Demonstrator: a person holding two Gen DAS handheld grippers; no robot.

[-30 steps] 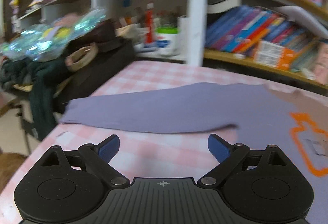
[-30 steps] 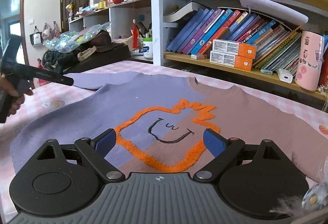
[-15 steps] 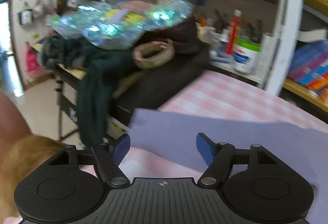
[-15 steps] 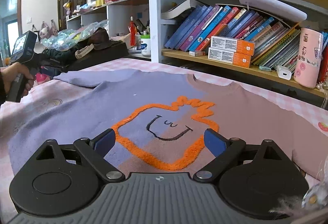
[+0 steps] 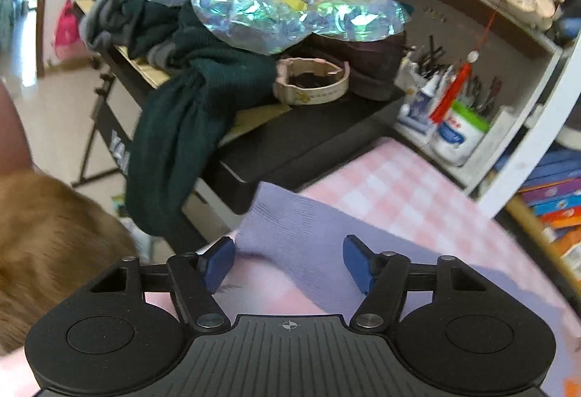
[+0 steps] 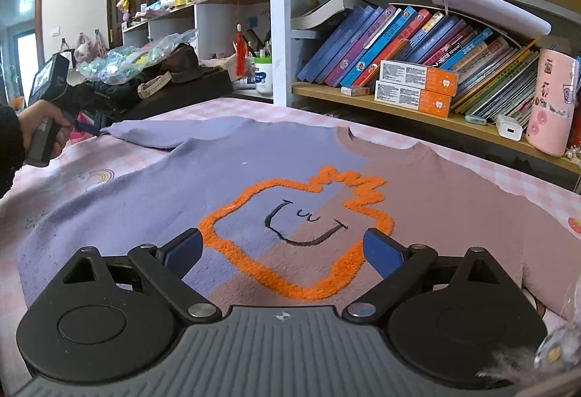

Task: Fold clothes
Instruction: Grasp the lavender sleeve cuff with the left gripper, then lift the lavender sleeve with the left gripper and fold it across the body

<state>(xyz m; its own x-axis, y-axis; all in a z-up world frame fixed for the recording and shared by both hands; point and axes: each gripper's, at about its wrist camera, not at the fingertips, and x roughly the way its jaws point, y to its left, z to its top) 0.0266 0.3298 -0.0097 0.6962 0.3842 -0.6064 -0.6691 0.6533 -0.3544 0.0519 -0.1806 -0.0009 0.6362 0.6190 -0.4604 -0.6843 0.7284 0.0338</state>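
Observation:
A purple and mauve sweater (image 6: 225, 179) with an orange outlined face lies flat on the pink checked table (image 6: 90, 157). Its purple left sleeve (image 5: 312, 237) stretches to the table's far left edge. My left gripper (image 5: 288, 260) is open with the sleeve's cuff end between its blue pads, just above the cloth. It also shows in the right wrist view (image 6: 89, 128), held by a hand at the sleeve tip. My right gripper (image 6: 281, 250) is open and empty, hovering over the sweater's chest print.
A black keyboard stand (image 5: 297, 139) with dark clothes and shiny plastic bags stands just past the table's left edge. A bookshelf (image 6: 417, 70) with books and a pink cup (image 6: 550, 102) runs behind the table. An orange furry animal (image 5: 47, 237) is at the lower left.
My left gripper has swung left along the purple sleeve to its cuff end at the table edge. The right gripper has stayed nearly still over the print.

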